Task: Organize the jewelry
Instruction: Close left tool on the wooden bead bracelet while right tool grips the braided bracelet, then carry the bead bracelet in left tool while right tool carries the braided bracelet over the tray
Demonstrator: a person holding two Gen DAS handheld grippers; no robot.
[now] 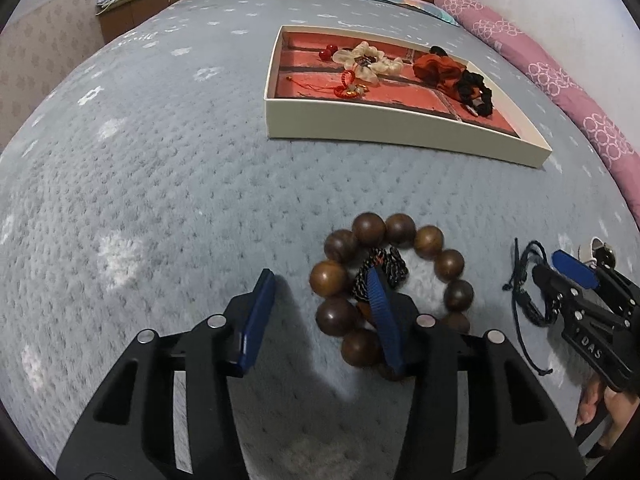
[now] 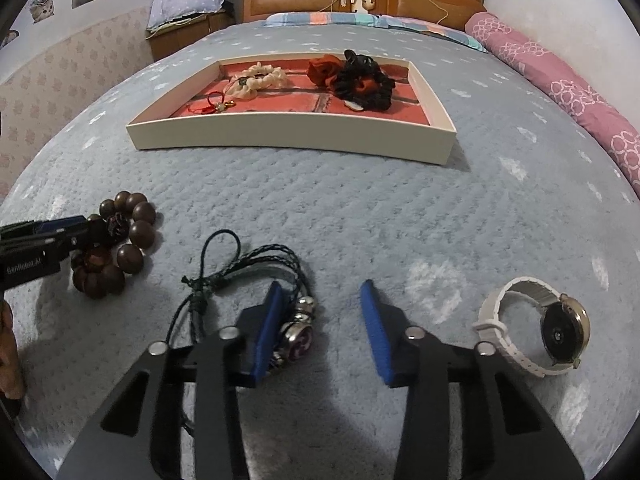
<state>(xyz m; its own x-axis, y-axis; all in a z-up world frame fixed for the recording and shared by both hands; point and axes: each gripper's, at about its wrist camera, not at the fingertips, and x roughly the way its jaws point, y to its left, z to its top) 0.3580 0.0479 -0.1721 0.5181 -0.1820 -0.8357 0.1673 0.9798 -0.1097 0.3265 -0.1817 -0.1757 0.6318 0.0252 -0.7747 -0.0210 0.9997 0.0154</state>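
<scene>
bead bracelet [image 1: 390, 292] around right finger, left tool [image 1: 320, 312]

Right gripper [image 2: 320, 328] fingers [image 2: 266, 336] straddle bare blanket [image 2: 360, 216] beside braided bracelet [image 2: 256, 276].

Ahead: we see bare blue bedspread [image 2: 320, 200] between the grippers and the white tray [image 2: 288, 136].
Left: wooden bead bracelet [image 1: 390, 292] lies there, one left gripper [image 1: 320, 292] finger inside its ring.
Middle: braided cord bracelet [image 2: 256, 276] beside the right gripper [image 2: 320, 300].
Right: white watch [image 2: 536, 328] on the cover.
Far right: pink bolster [image 2: 560, 84] bounds the bed.
</scene>
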